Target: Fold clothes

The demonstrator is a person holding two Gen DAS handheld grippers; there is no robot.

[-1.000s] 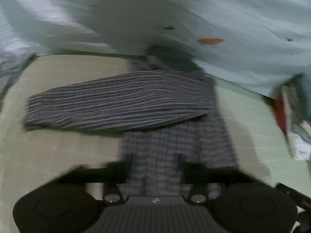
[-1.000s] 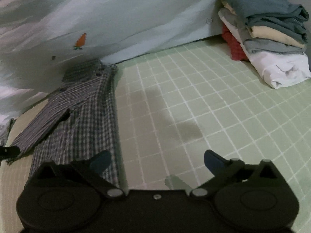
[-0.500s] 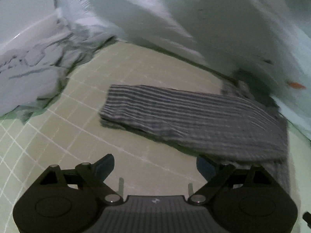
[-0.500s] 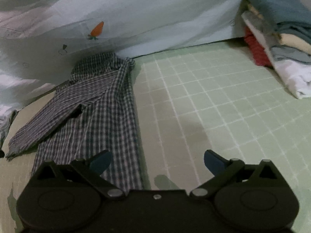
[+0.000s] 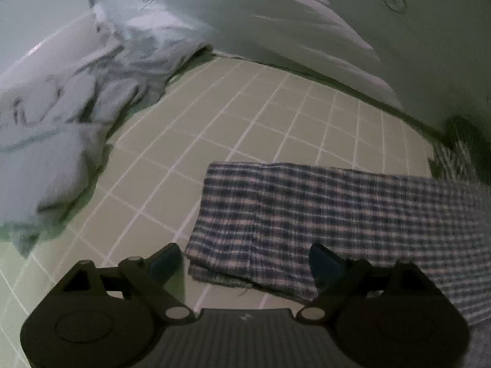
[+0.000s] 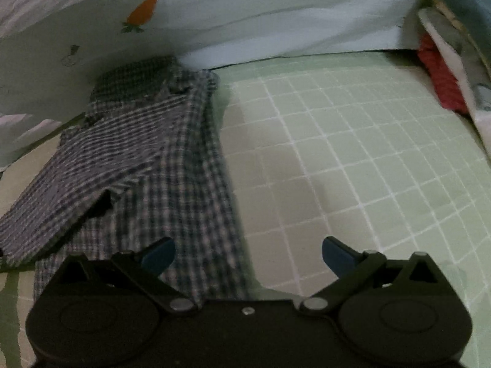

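A dark checked shirt [image 6: 172, 168] lies flat on the green grid sheet [image 6: 353, 153], collar toward the pale bedding at the back. Its sleeve [image 5: 322, 211] is folded across the body and sticks out to the left. My left gripper [image 5: 245, 260] hovers right over the cuff end of that sleeve; its jaws are closing, the cuff lies between the blue pads, and they do not press on it. My right gripper [image 6: 248, 254] stands open above the shirt's right side edge, gripping nothing.
A crumpled heap of grey-white clothes [image 5: 61, 116] lies to the left of the sleeve. A stack of folded clothes [image 6: 454, 61] stands at the far right. Pale bedding with a carrot print [image 6: 144, 9] rises behind the shirt.
My left gripper swung left along the sleeve and came down close over its cuff, jaws narrowing a little. My right gripper moved left, from the bare sheet to over the shirt's right edge.
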